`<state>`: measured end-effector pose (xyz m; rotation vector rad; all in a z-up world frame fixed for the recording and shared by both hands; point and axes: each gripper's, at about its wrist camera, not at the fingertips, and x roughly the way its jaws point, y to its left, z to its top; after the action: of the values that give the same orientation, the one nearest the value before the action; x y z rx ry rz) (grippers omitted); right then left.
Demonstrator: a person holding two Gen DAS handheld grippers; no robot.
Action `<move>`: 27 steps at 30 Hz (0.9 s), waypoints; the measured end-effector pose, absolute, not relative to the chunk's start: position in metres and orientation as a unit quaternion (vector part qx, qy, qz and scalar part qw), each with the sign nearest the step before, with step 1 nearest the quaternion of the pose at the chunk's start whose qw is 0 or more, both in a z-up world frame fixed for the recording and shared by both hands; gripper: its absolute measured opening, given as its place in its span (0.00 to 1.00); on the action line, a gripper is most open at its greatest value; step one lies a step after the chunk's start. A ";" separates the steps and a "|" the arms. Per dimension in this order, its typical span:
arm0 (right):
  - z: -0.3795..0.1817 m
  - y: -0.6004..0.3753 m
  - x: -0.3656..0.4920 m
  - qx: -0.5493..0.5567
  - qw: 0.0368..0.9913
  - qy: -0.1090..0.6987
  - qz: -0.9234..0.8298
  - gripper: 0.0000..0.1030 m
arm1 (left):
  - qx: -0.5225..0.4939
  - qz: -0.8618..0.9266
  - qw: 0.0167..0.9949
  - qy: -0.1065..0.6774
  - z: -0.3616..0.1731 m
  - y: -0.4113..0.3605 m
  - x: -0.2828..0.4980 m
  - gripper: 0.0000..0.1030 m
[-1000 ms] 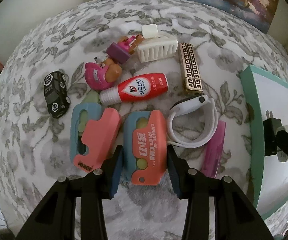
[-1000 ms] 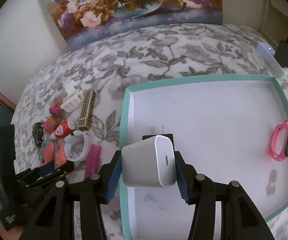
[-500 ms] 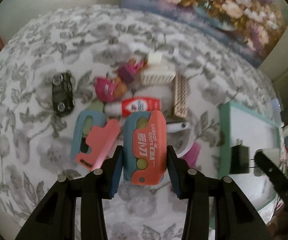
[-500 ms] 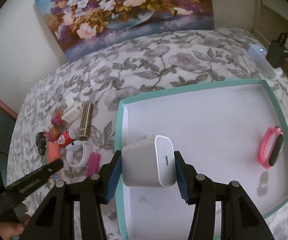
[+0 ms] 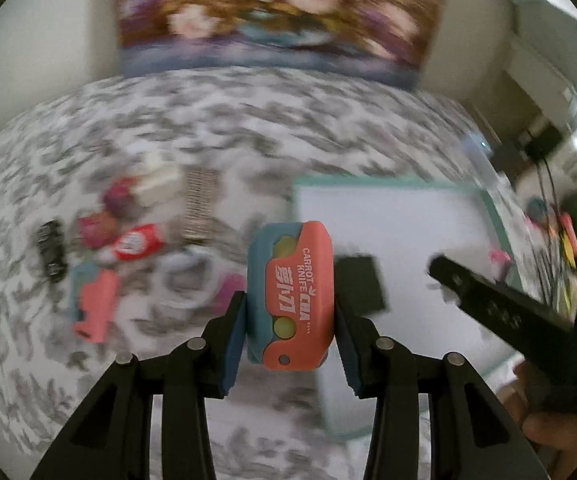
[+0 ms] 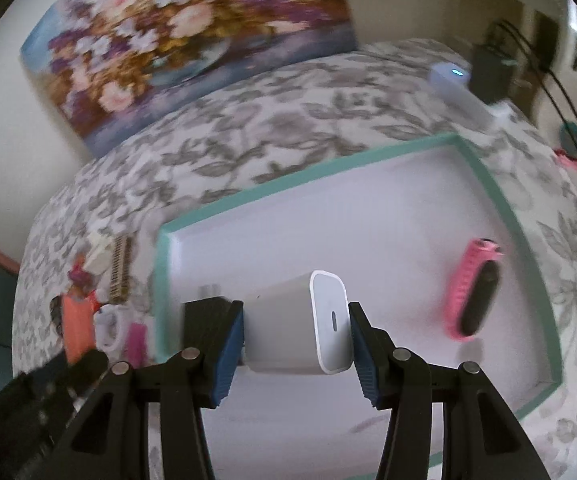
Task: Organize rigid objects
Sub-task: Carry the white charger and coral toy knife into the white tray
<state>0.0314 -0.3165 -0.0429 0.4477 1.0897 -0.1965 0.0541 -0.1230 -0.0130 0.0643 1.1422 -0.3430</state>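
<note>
My left gripper [image 5: 290, 344] is shut on an orange and teal carrot knife [image 5: 290, 296] and holds it in the air near the left edge of the teal-rimmed white tray [image 5: 388, 186]. My right gripper [image 6: 296, 344] is shut on a white charger [image 6: 300, 324] with a black adapter behind it, held above the tray [image 6: 488, 184]. A pink fitness band [image 6: 474, 286] lies in the tray at the right. On the floral cloth at the left lie a second orange knife [image 5: 94, 304], a red tube [image 5: 136, 242], a white watch [image 5: 180, 280] and a black toy car [image 5: 50, 250].
A gold patterned bar [image 5: 198, 204], a white comb block [image 5: 156, 182] and small pink toys [image 5: 100, 224] lie on the cloth. A flower painting [image 6: 184, 40] leans at the back. A white device and black cables [image 6: 484, 72] sit beyond the tray's far right corner.
My left gripper has lifted the carrot knife off the cloth and carried it right toward the tray. My right gripper has moved further over the tray with the charger.
</note>
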 end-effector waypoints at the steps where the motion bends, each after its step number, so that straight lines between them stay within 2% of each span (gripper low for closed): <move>1: -0.045 -0.322 0.030 0.215 0.825 0.514 -0.096 0.51 | 0.038 -0.172 0.822 0.542 -0.015 -0.134 0.051 0.42; 12: -0.056 -0.361 0.014 0.227 0.812 0.523 -0.123 0.52 | 0.084 -0.218 0.787 0.571 -0.039 -0.196 0.024 0.42; 27: -0.082 -0.349 0.018 0.198 0.793 0.564 -0.114 0.52 | 0.132 -0.197 0.764 0.601 -0.073 -0.209 0.022 0.42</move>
<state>0.0181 -0.3491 -0.0817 0.4263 1.2138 -0.2452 0.0220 -0.2088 -0.0730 0.2860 1.3058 -0.4289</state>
